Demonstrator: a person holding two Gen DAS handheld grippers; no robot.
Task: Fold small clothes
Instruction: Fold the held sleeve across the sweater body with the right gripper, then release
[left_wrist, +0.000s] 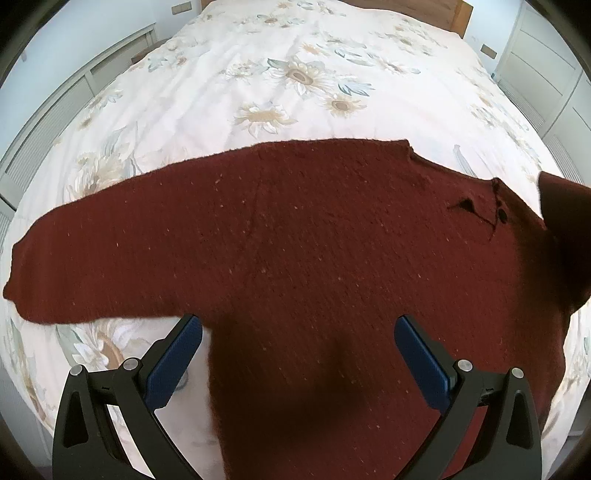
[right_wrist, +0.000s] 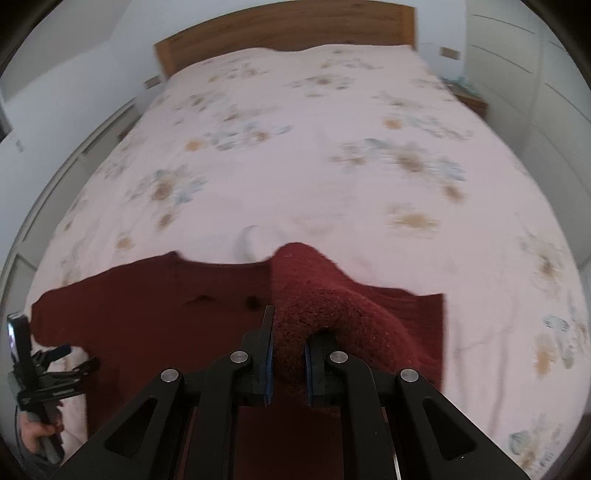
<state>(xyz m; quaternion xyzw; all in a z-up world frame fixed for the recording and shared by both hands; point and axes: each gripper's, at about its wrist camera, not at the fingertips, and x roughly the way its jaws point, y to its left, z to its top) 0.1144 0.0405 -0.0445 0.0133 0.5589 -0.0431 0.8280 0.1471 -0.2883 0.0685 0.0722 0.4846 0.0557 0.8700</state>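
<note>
The right gripper (right_wrist: 287, 363) pinches a sleeve (right_wrist: 317, 306) of the red sweater (left_wrist: 295, 236) and lifts it; the left gripper (left_wrist: 298, 354) hovers over the body, jaws wide. Spread across the floral bed (left_wrist: 288, 74), the knit looks soft, light and floppy — best taken at cuffs or hem.

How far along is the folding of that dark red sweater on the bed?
Early. Done: the sweater is spread out on the floral bedspread, one sleeve lying out flat to the side. In hand: the right gripper is shut on a bunched fold of the knit, lifted above the body. The left gripper is open above the fabric. Left: laying that fold down, the flat sleeve, and the body.
</note>
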